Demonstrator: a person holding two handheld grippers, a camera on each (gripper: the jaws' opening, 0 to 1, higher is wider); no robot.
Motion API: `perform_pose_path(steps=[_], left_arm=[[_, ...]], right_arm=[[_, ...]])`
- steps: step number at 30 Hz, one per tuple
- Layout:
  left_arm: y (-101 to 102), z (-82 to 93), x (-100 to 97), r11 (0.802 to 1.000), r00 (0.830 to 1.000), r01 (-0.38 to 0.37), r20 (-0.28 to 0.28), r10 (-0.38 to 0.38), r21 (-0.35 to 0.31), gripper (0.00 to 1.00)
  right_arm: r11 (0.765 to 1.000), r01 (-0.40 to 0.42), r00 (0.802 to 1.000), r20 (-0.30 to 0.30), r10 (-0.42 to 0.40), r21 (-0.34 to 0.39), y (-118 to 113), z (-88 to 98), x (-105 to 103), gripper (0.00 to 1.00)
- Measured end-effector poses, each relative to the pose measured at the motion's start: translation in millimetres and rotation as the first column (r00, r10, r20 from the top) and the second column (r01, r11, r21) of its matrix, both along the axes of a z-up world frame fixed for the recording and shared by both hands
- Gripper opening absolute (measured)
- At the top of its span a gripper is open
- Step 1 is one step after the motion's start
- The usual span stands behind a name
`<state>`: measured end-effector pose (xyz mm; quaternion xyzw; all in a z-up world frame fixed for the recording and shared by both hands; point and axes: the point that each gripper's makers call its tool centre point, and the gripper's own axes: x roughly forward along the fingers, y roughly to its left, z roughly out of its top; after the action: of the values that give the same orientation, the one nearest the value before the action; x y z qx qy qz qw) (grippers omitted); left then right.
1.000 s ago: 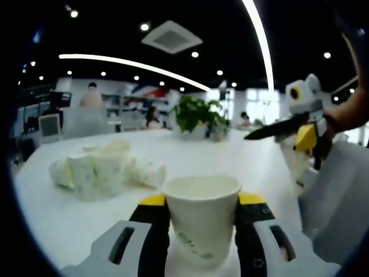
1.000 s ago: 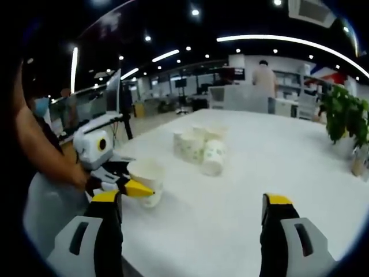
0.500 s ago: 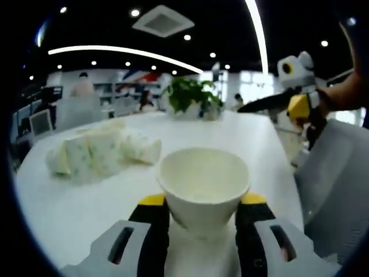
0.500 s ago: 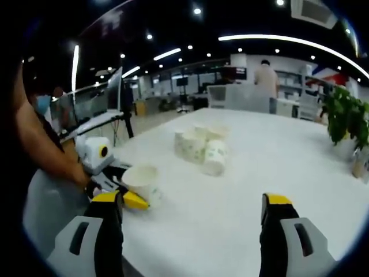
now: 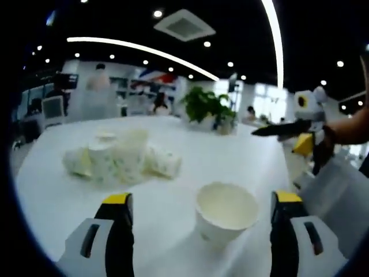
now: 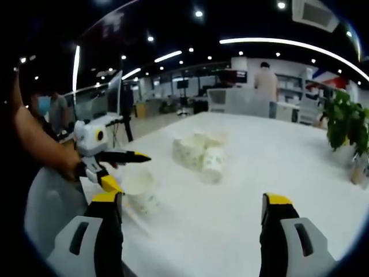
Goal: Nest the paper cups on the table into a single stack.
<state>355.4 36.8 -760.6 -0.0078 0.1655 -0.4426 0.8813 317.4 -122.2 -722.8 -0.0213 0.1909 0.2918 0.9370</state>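
A single white paper cup with faint green print (image 5: pixel 226 218) stands upright and mouth-up on the broad white bench (image 5: pixel 52 196), between the spread jaws of the left tool (image 5: pixel 199 222) with bare bench showing on both sides of it, so that tool is open and holds nothing. Standing free and open to the top, the cup looks set as the base into which others can be dropped. In the right gripper view the same cup (image 6: pixel 138 188) sits near the bench's near edge, with the left tool (image 6: pixel 118 169) just above and beside it, its yellow-tipped dark jaws apart. The right tool (image 6: pixel 190 222) is likewise open and empty, its jaws wide over bare white surface. The rest of the work lies in the loose cluster of white green-printed paper cups (image 5: pixel 118 160), well apart from the lone cup toward the middle of the bench; some stand and at least one lies on its side, seen again in the right gripper view (image 6: pixel 202 151). Between cluster and lone cup the surface is open, giving either tool a free path. The tight spots are the near edge beside the lone cup, where a nudge could send it off, and the potted green plant (image 5: pixel 206 109) toward the far side, well clear of the cups.
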Motion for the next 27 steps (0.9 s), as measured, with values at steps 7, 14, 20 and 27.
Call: perform_pose_path(steps=[7,14,20,27], left_arm=[[47.4,19.8,1.3,0.996,0.998,-0.066,-0.003,0.067,0.066,0.99],[86.4,38.5,-6.9,0.984,0.987,-0.161,0.01,0.161,0.074,0.99],[114.4,40.1,-12.1,0.974,0.981,-0.193,-0.001,0.195,0.117,0.99],[125.0,48.2,-13.0,0.97,0.976,-0.216,-0.005,0.218,0.108,0.99]], right_arm=[[1.0,0.006,1.0,0.001,-0.006,0.001,-3.0,7.2,8.0,1.0],[1.0,0.011,0.999,-0.032,-0.011,-0.018,-11.8,10.1,15.0,1.0],[0.999,0.006,0.998,-0.057,-0.009,-0.048,-18.2,8.2,17.8,1.0],[0.997,-0.024,0.997,-0.069,0.019,-0.076,-16.0,11.9,20.6,1.0]])
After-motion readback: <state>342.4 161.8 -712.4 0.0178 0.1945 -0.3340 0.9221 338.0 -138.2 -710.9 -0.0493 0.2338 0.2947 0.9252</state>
